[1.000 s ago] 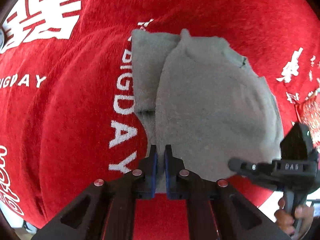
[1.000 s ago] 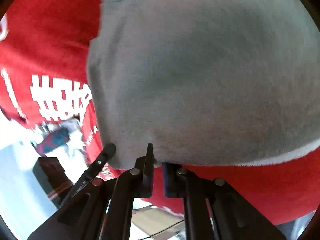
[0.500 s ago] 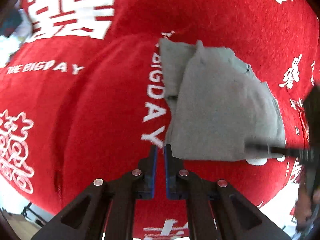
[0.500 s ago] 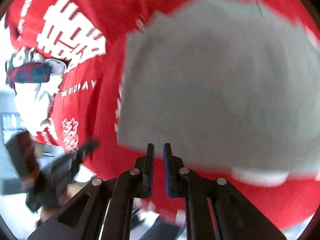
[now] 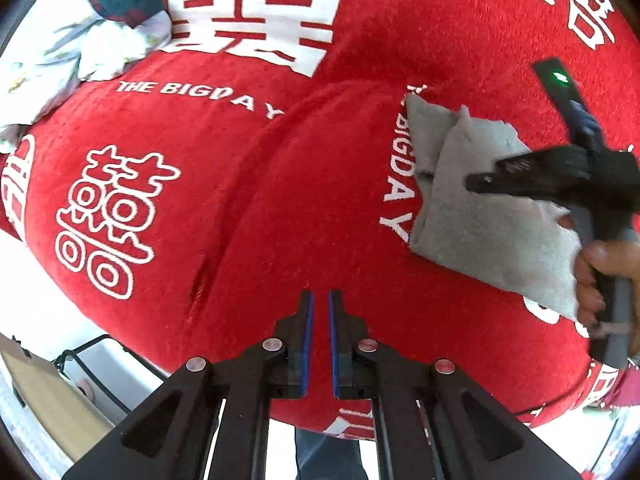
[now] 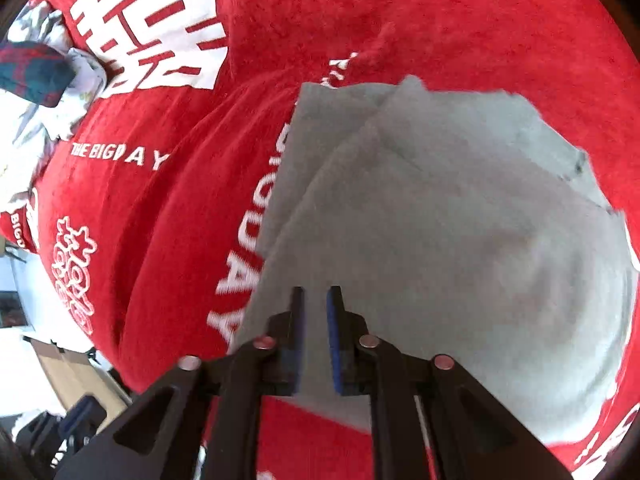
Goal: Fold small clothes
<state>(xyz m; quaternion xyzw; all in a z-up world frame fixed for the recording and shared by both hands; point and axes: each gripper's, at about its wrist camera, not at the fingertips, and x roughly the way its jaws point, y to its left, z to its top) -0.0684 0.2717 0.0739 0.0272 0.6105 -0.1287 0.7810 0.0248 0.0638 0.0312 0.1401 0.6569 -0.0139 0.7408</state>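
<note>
pile: a heap of unfolded clothes [image 5: 100,24] sits at the far left edge of the cloth, one dark plaid piece on top of pale printed ones, well apart from both grippers.

left gripper: the left gripper [image 5: 319,320] hangs over bare red cloth, pointing steeply down, its blue pads almost together with only a thin slit between them and nothing in it.

key relation: the grey garment [image 5: 492,216] lies off to the right of the left gripper and a little farther away, clear of its tips. The pile lies the other way, far left, and the left hand looks the nearer one to it.

garment: folded into a compact, roughly oblong packet, layered, with one flap showing along its left side. Its long axis seems to run from near-right to far-left across the cloth. It looks done, so I would guess the next piece comes from the pile.

right gripper: the right gripper [image 6: 316,312] is straight above the garment's near-left part. Its jaws are opening, with no fabric caught between the pads. The person's hand [image 5: 608,276] is wrapped round its handle.

surface: a red fleecy cloth [image 5: 280,200] printed with white characters and "THE BIG DAY", slightly rucked into ridges.

room: pale floor and what looks like a cardboard box [image 5: 48,404] beyond the near-left edge. Little else is readable.
</note>
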